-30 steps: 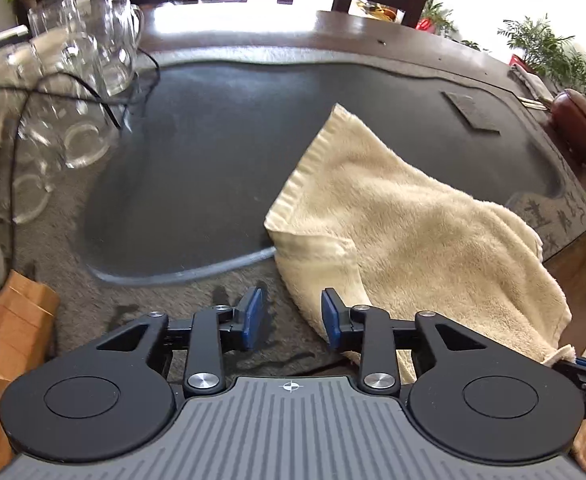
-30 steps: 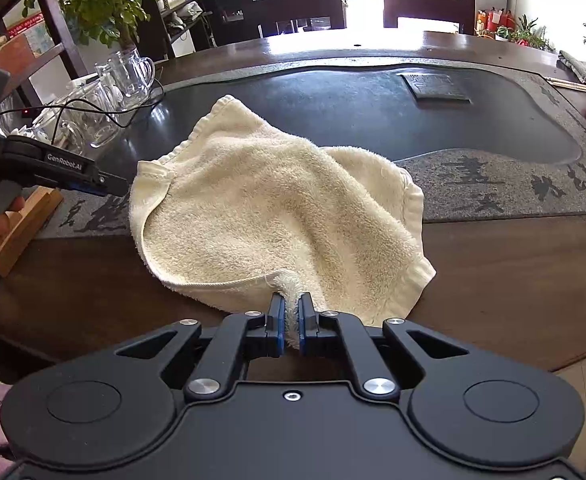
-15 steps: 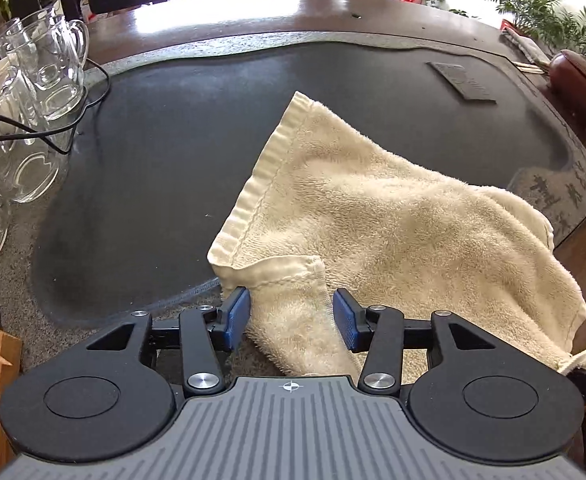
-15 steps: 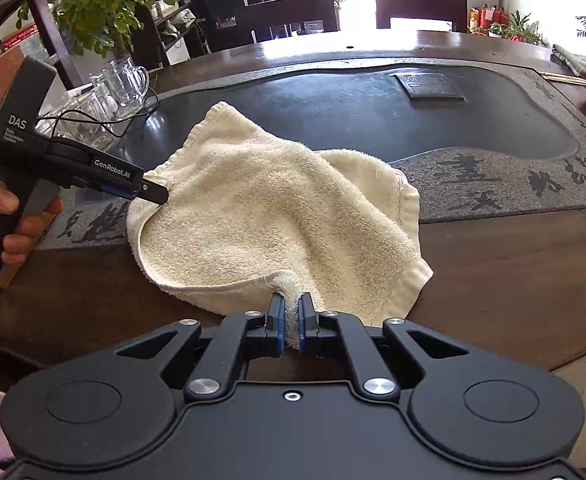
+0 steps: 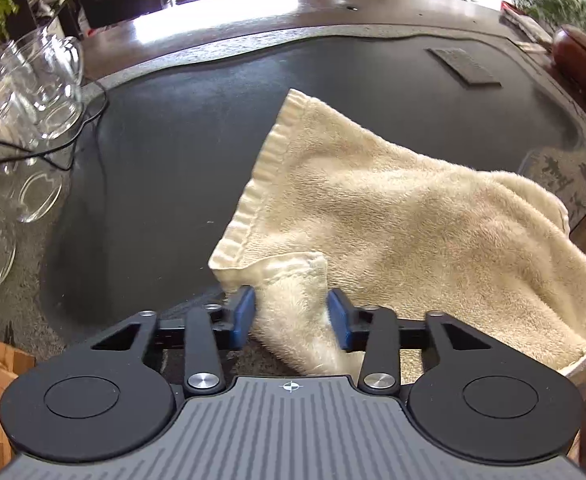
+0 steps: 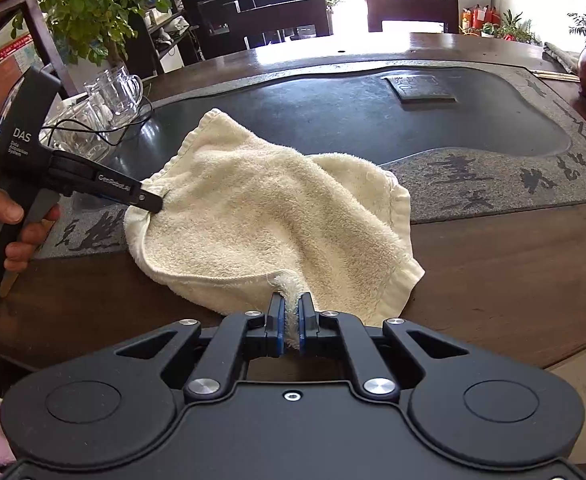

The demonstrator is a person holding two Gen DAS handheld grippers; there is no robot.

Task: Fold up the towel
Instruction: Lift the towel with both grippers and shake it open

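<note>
Dark wooden table with an inset black stone tray; clear glass mugs at the far left, with a black cable trailing in front of them.

Left wrist view:
- Cream towel lying rumpled across the tray's near right portion and onto the wood.
- Left gripper open, blue pads straddling the towel's near left corner flap; cloth between the pads, touching or almost touching both, not yet pinched.
- Hemmed edge running away from the pads toward the far corner.

Right wrist view:
- Right gripper closed on a bunched tuft of the towel's near edge; blue pads nearly together, cloth squeezed between.
- Left gripper visible at left, held in the left hand, tip buried in the towel's left corner.
- Towel lumpy, half on the tray, half on the table.

Step in hand, as judged: securing the second corner before any fold. No fold made yet.

Next move, as judged:
- Close left pads fully on the corner.
- Lift both corners together, pull taut to remove the slack.
- Carry the near edge over to the far edge; keep clear of the mugs.
</note>
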